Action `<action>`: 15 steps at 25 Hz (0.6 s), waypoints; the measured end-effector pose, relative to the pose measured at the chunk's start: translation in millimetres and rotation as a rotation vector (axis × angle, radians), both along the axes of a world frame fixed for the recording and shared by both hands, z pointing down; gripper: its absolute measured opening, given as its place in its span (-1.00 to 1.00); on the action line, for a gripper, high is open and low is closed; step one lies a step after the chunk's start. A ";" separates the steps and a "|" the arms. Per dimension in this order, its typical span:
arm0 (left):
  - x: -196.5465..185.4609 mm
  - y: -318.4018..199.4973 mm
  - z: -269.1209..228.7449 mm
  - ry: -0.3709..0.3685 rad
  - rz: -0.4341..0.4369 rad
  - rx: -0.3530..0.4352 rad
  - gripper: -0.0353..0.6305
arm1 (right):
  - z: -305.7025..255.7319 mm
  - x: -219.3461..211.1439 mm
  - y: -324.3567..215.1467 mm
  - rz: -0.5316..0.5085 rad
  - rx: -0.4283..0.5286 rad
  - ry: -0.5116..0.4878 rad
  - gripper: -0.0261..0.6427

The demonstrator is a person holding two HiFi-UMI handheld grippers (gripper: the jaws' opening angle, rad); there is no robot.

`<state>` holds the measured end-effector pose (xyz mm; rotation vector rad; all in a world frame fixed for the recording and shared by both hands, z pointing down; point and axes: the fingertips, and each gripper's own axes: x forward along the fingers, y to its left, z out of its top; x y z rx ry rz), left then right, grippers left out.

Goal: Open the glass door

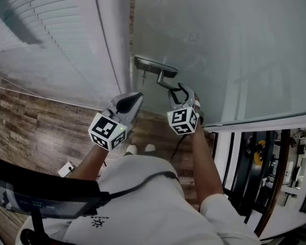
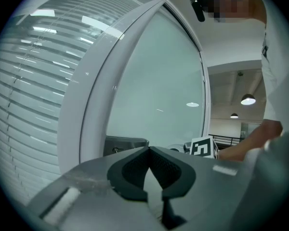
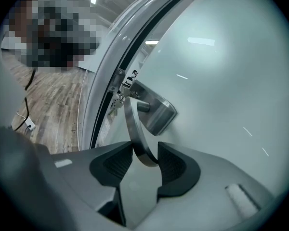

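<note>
A slatted blind (image 1: 46,29) fills the far left, behind the white door frame (image 1: 115,40); just right of that frame, the left gripper (image 1: 136,97) hangs level, short of the glass, its jaws pressed together on nothing. It looks parked there as a spare, close enough to steady or push the door if needed. Next comes the lock plate (image 1: 145,63) at the left edge of the glass door (image 1: 234,50), with a key (image 1: 143,77) hanging from it. The lever handle (image 1: 166,78) reaches out from that plate towards the person. The right gripper (image 1: 182,92) is tilted somewhat downward and clamps the lever's free end between its pads; gripping at the end, far from the pivot, probably gives the best leverage for turning the latch. The frosted door panel spreads away to the right. A dark line runs between its left edge and the frame, but I cannot tell whether the latch has let go; the door looks at most barely ajar, so pressing the lever down and swinging the door seem the steps in hand.
</note>
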<state>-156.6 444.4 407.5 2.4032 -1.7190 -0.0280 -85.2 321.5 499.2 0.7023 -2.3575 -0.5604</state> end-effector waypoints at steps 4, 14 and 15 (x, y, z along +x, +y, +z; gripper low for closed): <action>7.1 -5.0 -6.5 0.001 0.033 0.006 -0.88 | -10.5 4.3 -16.2 -0.007 0.039 0.024 -0.41; -15.6 -40.0 -8.0 0.000 0.062 -0.014 -0.88 | -27.2 -36.1 -56.9 -0.056 0.081 0.081 -0.38; -14.4 -46.4 -7.7 -0.001 0.060 -0.016 -0.88 | -28.4 -37.0 -62.0 -0.060 0.087 0.077 -0.38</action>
